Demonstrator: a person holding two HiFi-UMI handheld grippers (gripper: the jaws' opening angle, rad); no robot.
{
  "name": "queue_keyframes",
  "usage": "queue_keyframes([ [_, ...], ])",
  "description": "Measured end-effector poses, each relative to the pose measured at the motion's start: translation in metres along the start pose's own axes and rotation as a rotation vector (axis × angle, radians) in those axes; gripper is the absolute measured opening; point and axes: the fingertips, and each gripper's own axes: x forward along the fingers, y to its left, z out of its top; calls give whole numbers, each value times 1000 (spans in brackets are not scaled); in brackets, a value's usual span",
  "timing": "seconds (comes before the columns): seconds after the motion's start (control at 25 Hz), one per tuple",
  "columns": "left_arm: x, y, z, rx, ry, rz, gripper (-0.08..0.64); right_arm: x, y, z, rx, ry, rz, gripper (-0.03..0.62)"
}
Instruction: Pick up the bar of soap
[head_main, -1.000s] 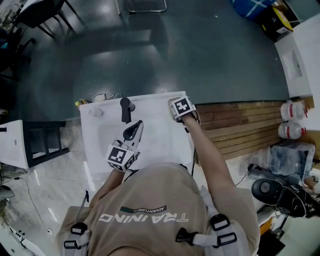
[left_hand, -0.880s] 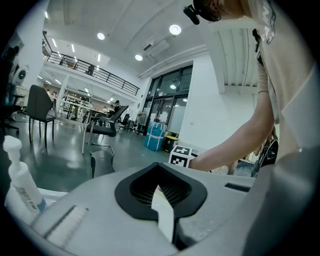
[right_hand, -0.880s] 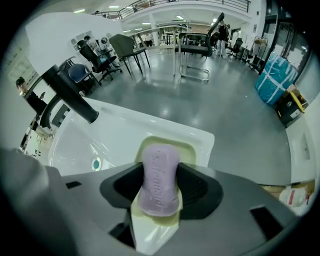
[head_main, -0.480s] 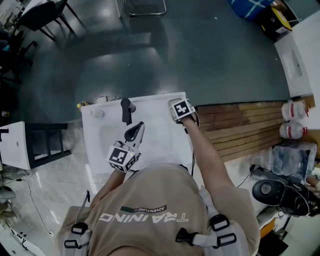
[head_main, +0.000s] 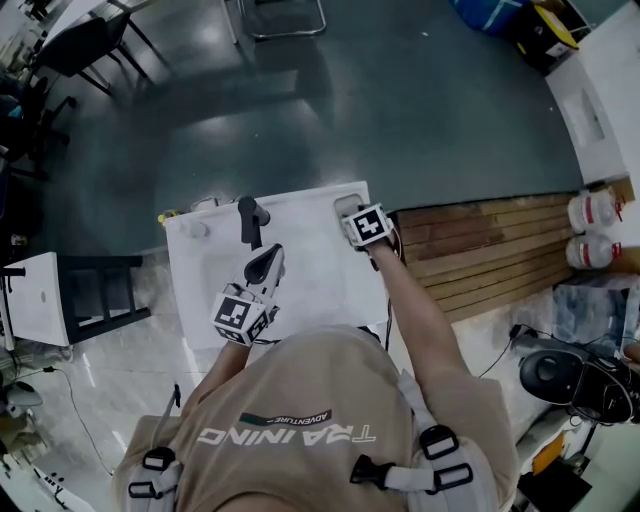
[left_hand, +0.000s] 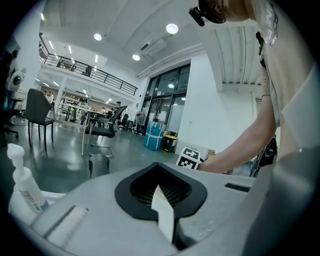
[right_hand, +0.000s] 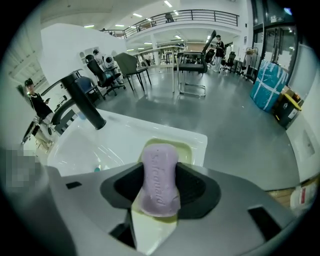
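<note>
We have right gripper (right_hand: 159, 192) clenched on purple bar of soap (right_hand: 159, 172). Bar sits between jaws, over pale soap dish (right_hand: 186, 150) at sink (right_hand: 100, 142) corner. Grasp done, we judge; lifting clear remains. Left gripper (left_hand: 162, 202) closed, empty.

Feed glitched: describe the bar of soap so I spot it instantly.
Find the white sink with the black faucet; a pale yellow-green dish sits at its far right corner. At that dish, between the right gripper's jaws, is the bar of soap, the only lilac thing.
</note>
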Motion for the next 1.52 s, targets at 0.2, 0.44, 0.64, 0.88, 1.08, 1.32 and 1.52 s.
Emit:
queue_keyframes([
  [0.2,2,-6,-2,1,5,-10,-8,-13,-5,11,-12,-98,3,201],
  [0.44,2,-12,4,18,0,-18,-8,-43,-5,13,-2,-183,12,201],
  [0.64,-2,-13,9,27,-11,-8,-8,-79,6,26,-7,-289,38,201],
  [0.88,-8,-13,13,42,-18,6,-8,-117,23,40,-33,-394,59,201],
  [1.08,-15,-12,20,51,-37,26,-8,-146,35,54,-68,-474,65,201],
  [1.32,-22,-2,36,50,-65,55,-8,-180,45,68,-95,-569,75,201],
  [1.52,-32,17,58,65,-106,97,-8,-202,58,77,-106,-633,92,201],
])
